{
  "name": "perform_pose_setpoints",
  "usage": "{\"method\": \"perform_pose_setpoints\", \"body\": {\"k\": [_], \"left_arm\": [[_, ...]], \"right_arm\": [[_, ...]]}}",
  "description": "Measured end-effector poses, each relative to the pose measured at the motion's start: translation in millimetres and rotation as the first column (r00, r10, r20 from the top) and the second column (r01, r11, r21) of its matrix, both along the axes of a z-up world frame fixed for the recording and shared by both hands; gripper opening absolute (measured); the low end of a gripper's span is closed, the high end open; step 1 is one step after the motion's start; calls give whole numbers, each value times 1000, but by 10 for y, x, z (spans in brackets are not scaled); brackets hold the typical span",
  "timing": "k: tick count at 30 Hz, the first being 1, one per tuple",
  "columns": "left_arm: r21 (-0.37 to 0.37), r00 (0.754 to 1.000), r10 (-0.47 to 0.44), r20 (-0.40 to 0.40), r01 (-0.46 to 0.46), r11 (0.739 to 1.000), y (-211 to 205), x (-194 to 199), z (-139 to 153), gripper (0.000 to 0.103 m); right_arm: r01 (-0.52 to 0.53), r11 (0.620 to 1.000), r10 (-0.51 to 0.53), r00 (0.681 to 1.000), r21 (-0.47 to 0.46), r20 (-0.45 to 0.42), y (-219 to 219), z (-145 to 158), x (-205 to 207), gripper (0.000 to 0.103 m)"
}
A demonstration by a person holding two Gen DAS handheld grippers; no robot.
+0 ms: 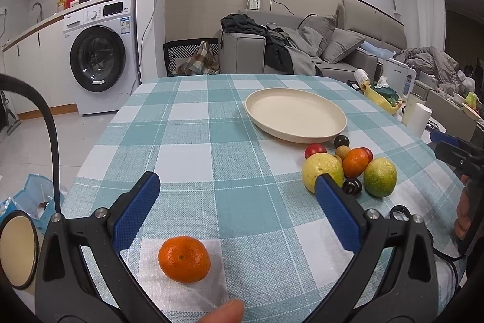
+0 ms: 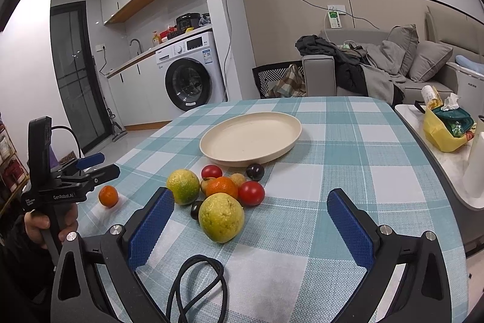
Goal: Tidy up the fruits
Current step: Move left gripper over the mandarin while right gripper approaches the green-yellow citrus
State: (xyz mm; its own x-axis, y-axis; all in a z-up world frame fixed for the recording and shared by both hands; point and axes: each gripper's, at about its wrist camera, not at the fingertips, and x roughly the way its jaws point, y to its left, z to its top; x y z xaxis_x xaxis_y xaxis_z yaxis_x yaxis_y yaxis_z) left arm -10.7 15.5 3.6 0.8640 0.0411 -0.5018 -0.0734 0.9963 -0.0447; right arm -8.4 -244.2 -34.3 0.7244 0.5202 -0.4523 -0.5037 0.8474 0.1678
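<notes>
A cream plate lies bare on the checked tablecloth. In front of it sits a cluster of fruit: a yellow guava, a green-yellow citrus, an orange, red tomatoes, dark plums. A lone mandarin rests on a white square, low between the fingers of my open left gripper. My right gripper stands open, the guava just ahead between its fingers.
A black cable loops on the cloth under the right gripper. A side table holds a yellow bag and a white roll on the right. Beyond the table's far edge stand a washing machine and a sofa.
</notes>
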Motion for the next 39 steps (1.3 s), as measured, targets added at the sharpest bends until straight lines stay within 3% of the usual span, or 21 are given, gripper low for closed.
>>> {"method": "perform_pose_setpoints", "body": {"k": [39], "left_arm": [[-8,1000,-2,2,2,1000,50,0,-9,102]], "right_arm": [[-6,1000,6,1000,-3,-5,24,-31,23,103]]}}
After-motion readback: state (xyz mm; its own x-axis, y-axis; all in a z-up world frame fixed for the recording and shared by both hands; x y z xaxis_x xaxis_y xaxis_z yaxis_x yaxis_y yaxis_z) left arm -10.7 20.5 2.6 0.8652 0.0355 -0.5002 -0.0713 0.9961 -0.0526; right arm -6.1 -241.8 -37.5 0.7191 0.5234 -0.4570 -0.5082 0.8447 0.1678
